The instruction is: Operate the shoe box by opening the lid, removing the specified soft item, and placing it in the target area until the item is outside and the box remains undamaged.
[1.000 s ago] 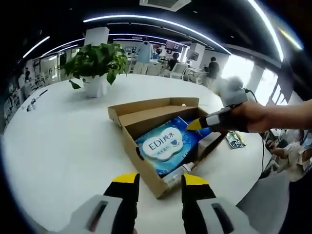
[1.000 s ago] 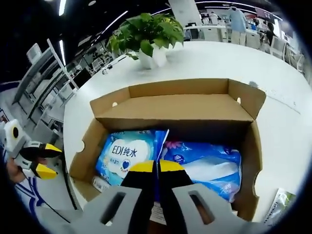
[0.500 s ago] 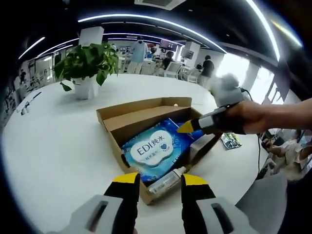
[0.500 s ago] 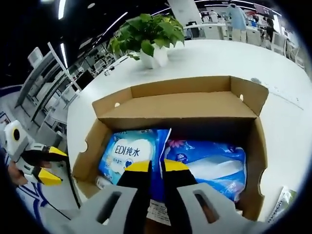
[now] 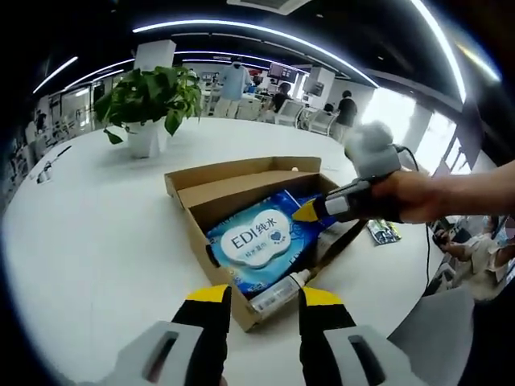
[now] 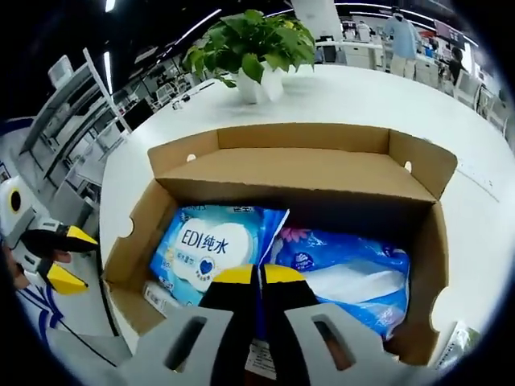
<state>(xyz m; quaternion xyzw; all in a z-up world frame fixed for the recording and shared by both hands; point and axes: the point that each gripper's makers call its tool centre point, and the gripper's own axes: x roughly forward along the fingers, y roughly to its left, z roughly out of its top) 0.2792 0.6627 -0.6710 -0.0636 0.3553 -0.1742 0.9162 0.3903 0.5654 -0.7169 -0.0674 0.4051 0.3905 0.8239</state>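
The brown shoe box (image 5: 195, 238) (image 6: 133, 225) lies open on the white table, its lid (image 6: 298, 173) folded back. Inside lie a blue wipes pack marked EDI (image 5: 259, 240) (image 6: 211, 245), a second blue soft pack (image 6: 354, 273) beside it, and a small bottle (image 5: 278, 291) at the near end. My right gripper (image 6: 257, 277) (image 5: 306, 212) is shut on the raised right edge of the EDI pack; a hand holds it. Short of the box's near corner, my left gripper (image 5: 264, 299) (image 6: 71, 256) stands open, holding nothing.
A potted plant (image 5: 149, 96) (image 6: 253, 40) stands on the table beyond the box. A small printed packet (image 5: 382, 232) (image 6: 451, 346) lies on the table right of the box. People and desks are far behind. The table's edge runs near my left gripper.
The right jaws stood slightly apart around the pack's edge half a second ago and now press together on it. The left gripper view has shifted a little; the box stays put.
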